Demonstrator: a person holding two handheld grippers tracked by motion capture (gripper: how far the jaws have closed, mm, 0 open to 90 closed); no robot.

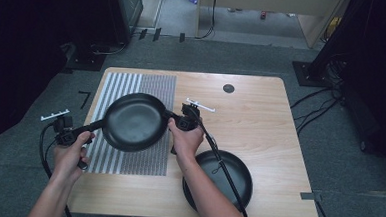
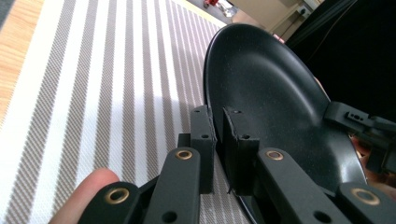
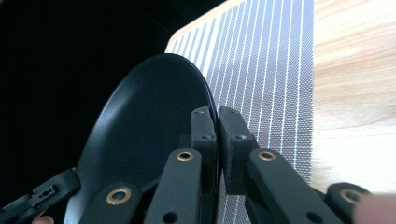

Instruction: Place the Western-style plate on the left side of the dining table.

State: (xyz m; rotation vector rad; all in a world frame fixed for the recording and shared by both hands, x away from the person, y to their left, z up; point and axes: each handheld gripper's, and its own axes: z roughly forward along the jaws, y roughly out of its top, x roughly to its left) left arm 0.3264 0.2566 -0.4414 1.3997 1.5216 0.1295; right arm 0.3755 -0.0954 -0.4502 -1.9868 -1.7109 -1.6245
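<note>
A round black pan [image 1: 132, 121] hangs tilted above the striped placemat [image 1: 143, 158], carried between both grippers. My left gripper [image 1: 99, 125] is shut on the pan's left rim. In the left gripper view its jaws pinch the pan's [image 2: 271, 93] near edge, and the left gripper [image 2: 218, 135] shows a thumb beside it. On the opposite rim, my right gripper [image 1: 170, 119] is also shut. The right gripper view shows the right gripper [image 3: 218, 133] clamping the thin edge of the pan [image 3: 149, 121].
A second black pan [image 1: 235, 171] lies at the table's front right, partly under my right forearm and the gripper's cable. The wooden table [image 1: 260, 122] has a dark round grommet [image 1: 228, 88] near its back edge. Cables run across the floor at the right.
</note>
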